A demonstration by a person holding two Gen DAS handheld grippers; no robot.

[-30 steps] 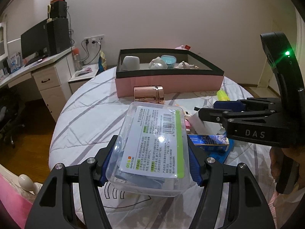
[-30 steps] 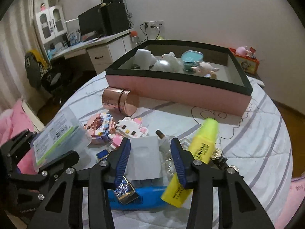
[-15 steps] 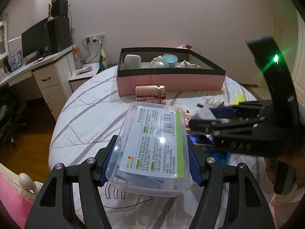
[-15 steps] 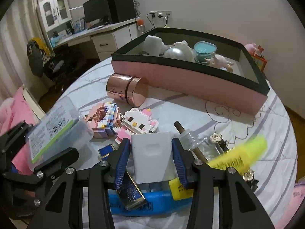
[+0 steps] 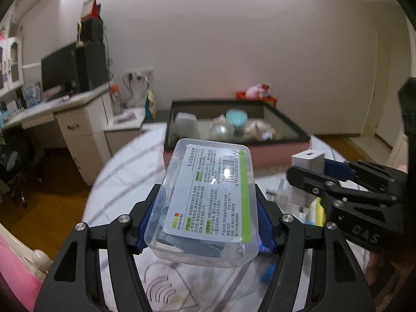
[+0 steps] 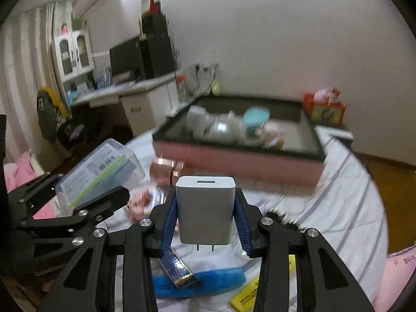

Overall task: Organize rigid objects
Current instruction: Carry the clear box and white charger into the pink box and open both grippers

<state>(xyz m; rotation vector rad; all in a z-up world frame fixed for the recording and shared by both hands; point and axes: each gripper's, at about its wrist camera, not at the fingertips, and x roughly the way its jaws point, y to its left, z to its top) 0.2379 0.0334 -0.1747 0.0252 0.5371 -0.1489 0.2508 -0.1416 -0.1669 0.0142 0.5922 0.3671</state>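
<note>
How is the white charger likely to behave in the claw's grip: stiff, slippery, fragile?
The white charger looks like hard moulded plastic, so probably stiff. Its smooth sides may slip between the right claw pads. The thin prongs underneath seem the likeliest part to bend.

Clear glossy plastic box [image 5: 205, 202] with smooth paper label [image 5: 215, 195], light glinting on top. Matt white plastic charger [image 6: 205, 208], smooth, with small metal prongs below. Black matt plastic gripper arms with shiny metal screws [image 5: 80, 226] and ribbed blue pads [image 6: 169, 223]. Polished copper-colour metal tin [image 6: 166, 169]. Soft striped cloth sheet [image 6: 338, 208]. Glossy wood floor [image 5: 52, 195].
</note>
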